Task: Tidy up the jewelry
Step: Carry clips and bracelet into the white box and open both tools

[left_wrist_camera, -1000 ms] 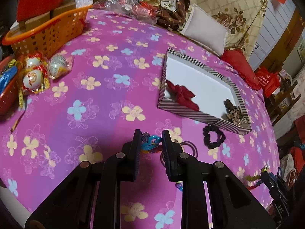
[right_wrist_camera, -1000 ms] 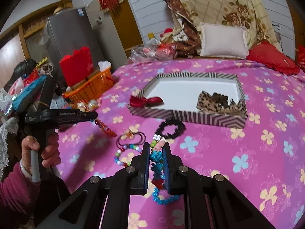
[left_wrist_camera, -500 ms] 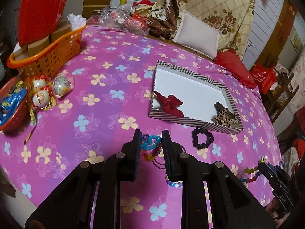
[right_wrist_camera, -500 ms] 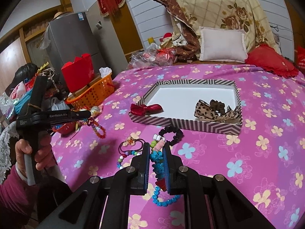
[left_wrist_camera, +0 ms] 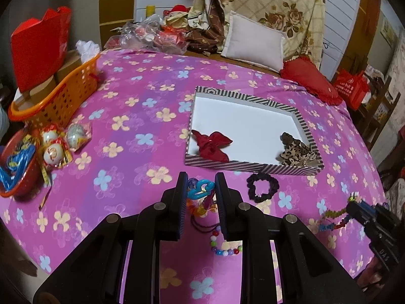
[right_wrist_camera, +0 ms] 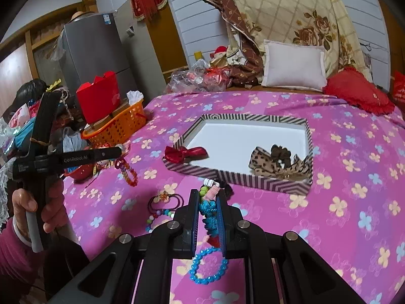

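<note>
My left gripper (left_wrist_camera: 201, 179) is shut on a colourful bead bracelet (left_wrist_camera: 200, 190) with a blue link, held above the pink flowered cloth. In the right wrist view that left gripper (right_wrist_camera: 119, 150) shows with the orange-red bracelet (right_wrist_camera: 127, 171) dangling. My right gripper (right_wrist_camera: 208, 194) is shut on a braided blue, green and pink bracelet (right_wrist_camera: 208, 209). Ahead lies the striped box (left_wrist_camera: 253, 167) with a red bow (left_wrist_camera: 212, 145) and a leopard scrunchie (left_wrist_camera: 296, 153) inside. A black scrunchie (left_wrist_camera: 262, 187) lies just in front of the box.
Loose on the cloth are a multicoloured bead bracelet (left_wrist_camera: 225, 244), a blue bead bracelet (right_wrist_camera: 208, 269) and dark hair ties (right_wrist_camera: 165, 201). An orange basket (left_wrist_camera: 58, 98), a red bowl (left_wrist_camera: 17, 179) and wrapped eggs (left_wrist_camera: 54, 152) stand left. A person's hand (right_wrist_camera: 27, 202) grips the left handle.
Both grippers have risen with their bracelets still clamped. The left one lifted higher and rolled, so more of the cloth and the box shows under it.
</note>
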The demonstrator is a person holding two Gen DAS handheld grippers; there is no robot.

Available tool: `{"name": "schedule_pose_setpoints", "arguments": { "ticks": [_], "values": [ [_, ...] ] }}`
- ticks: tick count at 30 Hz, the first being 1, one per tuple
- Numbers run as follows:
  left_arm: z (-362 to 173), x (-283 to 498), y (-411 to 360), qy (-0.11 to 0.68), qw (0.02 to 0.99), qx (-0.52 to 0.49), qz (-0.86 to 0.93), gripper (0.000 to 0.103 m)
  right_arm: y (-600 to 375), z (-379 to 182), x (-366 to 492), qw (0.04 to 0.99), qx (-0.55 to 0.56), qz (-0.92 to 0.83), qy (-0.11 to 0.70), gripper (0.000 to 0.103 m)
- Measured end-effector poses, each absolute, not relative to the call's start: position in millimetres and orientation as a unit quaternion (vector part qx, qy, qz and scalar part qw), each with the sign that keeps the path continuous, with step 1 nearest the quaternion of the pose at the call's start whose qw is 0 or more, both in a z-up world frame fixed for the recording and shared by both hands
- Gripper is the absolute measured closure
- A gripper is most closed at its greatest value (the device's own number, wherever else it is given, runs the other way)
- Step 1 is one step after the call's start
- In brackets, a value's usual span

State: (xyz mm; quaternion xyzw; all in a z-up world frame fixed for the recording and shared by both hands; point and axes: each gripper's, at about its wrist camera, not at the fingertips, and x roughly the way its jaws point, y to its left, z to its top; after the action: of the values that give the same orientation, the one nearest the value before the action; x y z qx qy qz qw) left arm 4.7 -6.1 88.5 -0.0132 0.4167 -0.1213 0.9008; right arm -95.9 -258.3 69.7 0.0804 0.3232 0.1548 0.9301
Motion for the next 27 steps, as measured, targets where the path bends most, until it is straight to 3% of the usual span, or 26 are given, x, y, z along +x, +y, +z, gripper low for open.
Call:
{"name": "schedule_pose_setpoints", "arguments": {
  "ticks": [27],
  "values": [
    [78.3, 90.4, -66.5, 0.429, 0.896, 0.033, -0.112, 0.083, -273.4, 75.3, 5.3, 0.930, 0.053, 0.133, 0.339, 0.091]
  ]
}}
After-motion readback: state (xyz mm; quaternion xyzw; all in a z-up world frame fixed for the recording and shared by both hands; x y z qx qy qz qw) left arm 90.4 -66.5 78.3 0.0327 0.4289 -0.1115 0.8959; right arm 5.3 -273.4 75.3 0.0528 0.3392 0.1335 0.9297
